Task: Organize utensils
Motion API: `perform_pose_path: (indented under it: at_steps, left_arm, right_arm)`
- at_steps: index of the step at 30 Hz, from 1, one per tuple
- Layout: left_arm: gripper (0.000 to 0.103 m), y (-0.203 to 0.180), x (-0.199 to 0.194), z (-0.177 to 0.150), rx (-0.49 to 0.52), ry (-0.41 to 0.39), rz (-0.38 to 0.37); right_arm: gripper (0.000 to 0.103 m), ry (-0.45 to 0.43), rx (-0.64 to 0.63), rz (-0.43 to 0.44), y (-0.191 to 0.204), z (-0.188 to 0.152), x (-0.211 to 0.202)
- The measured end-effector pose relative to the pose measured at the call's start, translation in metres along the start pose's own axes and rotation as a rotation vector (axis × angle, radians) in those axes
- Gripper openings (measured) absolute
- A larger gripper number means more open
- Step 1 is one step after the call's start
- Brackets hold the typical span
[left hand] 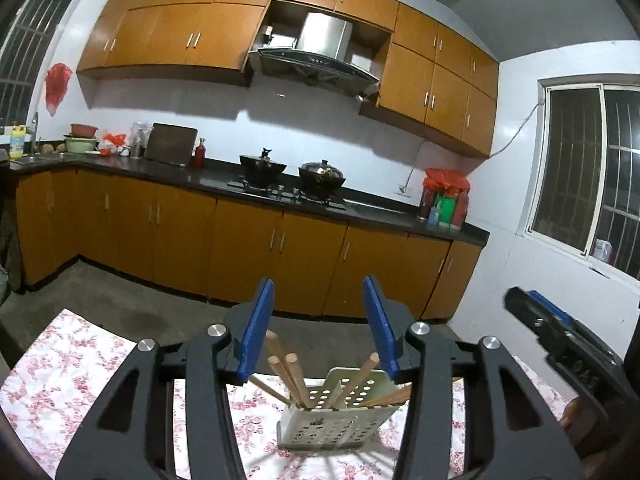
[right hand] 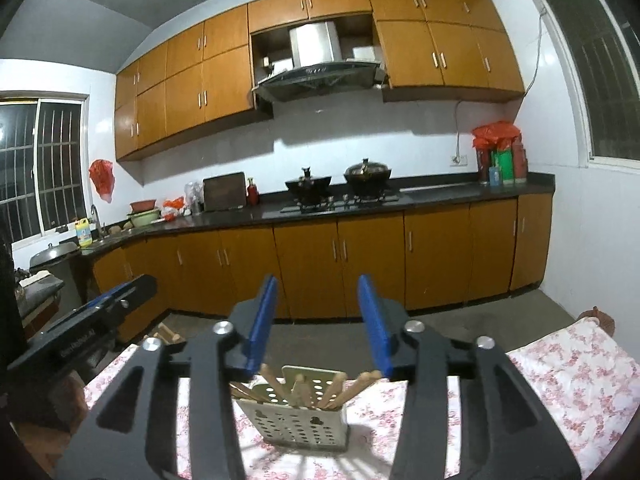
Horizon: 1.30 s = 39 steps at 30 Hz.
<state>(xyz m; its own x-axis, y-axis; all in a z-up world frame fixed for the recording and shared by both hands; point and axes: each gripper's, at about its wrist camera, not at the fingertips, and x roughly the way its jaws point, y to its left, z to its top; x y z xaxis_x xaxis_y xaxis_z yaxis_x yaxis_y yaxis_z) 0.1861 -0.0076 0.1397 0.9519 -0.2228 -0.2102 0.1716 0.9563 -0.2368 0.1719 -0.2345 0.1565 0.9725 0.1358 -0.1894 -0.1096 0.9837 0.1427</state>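
Both sets of tongs are out over the table, and both stand apart with nothing between the blue pads. Left gripper (left hand: 318, 320) first: jaws about half spread, gripping nothing, touching nothing, hanging above and short of the utensil holder (left hand: 332, 424). Right gripper (right hand: 318, 320), same story: blue pads parted to a middling gap, empty, poised over the same holder (right hand: 300, 420). Each one shows up in the other's view, off to the side, as a black body with a blue edge.

Now the count. One holder, pale cream plastic, boxy, its front and tall back plate punched full of round holes. It sits upright on the flowered cloth (left hand: 72, 368), near the middle of the table, between the two grippers. Sticking out of it are wooden chopsticks (left hand: 286, 368), plain light wood with rounded ends, fanned out at all angles. I make it about six tips in the left view; the right view shows a similar bunch (right hand: 340, 386), though the exact number is hard to pin down where they overlap.

Beyond the table: a dark counter (right hand: 440, 194) over orange cabinets, two black woks on the hob, left one (left hand: 262, 166) and right one (left hand: 322, 174), each with a lid.
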Motion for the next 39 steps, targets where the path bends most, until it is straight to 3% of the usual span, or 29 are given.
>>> perform_pose_path:
  at_steps: [3, 6, 8, 10, 15, 21, 31, 39]
  left_arm:
    - [0.057, 0.005, -0.016, 0.003, -0.003, -0.013, 0.010]
    - [0.078, 0.008, -0.035, 0.004, 0.005, -0.039, 0.025]
    - [0.095, 0.010, -0.057, 0.002, 0.030, -0.073, 0.048]
    - [0.101, 0.011, -0.072, -0.002, 0.068, -0.095, 0.067]
    - [0.101, 0.007, -0.104, -0.022, 0.165, -0.092, 0.118]
    - [0.101, 0.006, -0.132, -0.068, 0.236, -0.041, 0.155]
    - [0.101, 0.008, -0.144, -0.123, 0.244, 0.047, 0.194]
    - [0.101, 0.013, -0.139, -0.148, 0.223, 0.111, 0.195]
  right_arm:
    - [0.072, -0.024, 0.010, -0.011, -0.005, 0.001, -0.019]
    - [0.094, -0.052, 0.010, -0.034, -0.009, -0.004, -0.044]
    - [0.099, -0.065, 0.004, -0.052, -0.009, -0.009, -0.060]
    - [0.099, -0.069, -0.007, -0.072, -0.008, -0.014, -0.071]
    - [0.099, -0.037, -0.036, -0.132, -0.002, -0.032, -0.094]
    - [0.099, 0.013, -0.069, -0.166, 0.009, -0.070, -0.114]
    - [0.099, 0.137, -0.091, -0.163, 0.017, -0.143, -0.127]
    - [0.099, 0.187, -0.097, -0.158, 0.020, -0.172, -0.128]
